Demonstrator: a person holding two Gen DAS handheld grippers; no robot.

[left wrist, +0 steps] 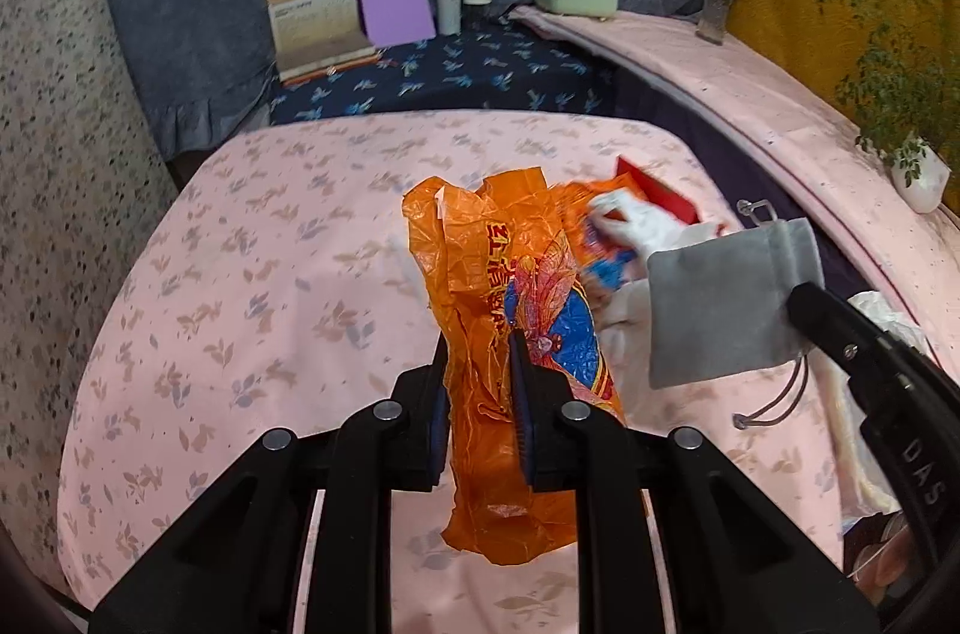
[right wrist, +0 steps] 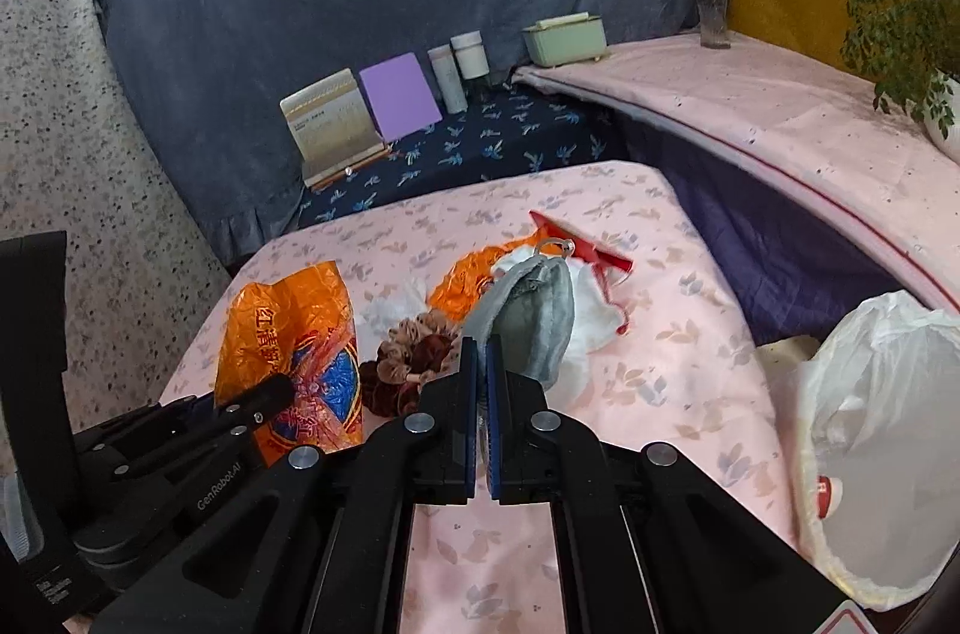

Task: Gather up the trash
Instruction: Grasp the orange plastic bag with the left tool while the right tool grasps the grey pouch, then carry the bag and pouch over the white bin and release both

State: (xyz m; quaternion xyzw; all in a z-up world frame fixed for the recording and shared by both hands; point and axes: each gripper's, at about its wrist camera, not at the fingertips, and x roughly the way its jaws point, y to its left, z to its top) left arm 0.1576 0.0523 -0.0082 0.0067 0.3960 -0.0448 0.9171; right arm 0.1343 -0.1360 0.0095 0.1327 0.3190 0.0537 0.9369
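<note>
My left gripper is shut on a crumpled orange printed wrapper, which hangs above the pink floral tabletop. In the right wrist view the same wrapper sits in the left gripper at the lower left. My right gripper is shut on the edge of a grey drawstring pouch, lifted off the cloth. The left wrist view shows this pouch hanging from the right gripper. On the table lie a second orange wrapper, white tissue and a red packet.
A brown scrunchie lies between the two grippers. A bin lined with a white bag stands at the right, off the table. Books, jars and a green box line the back, with plants on a pink ledge at the right.
</note>
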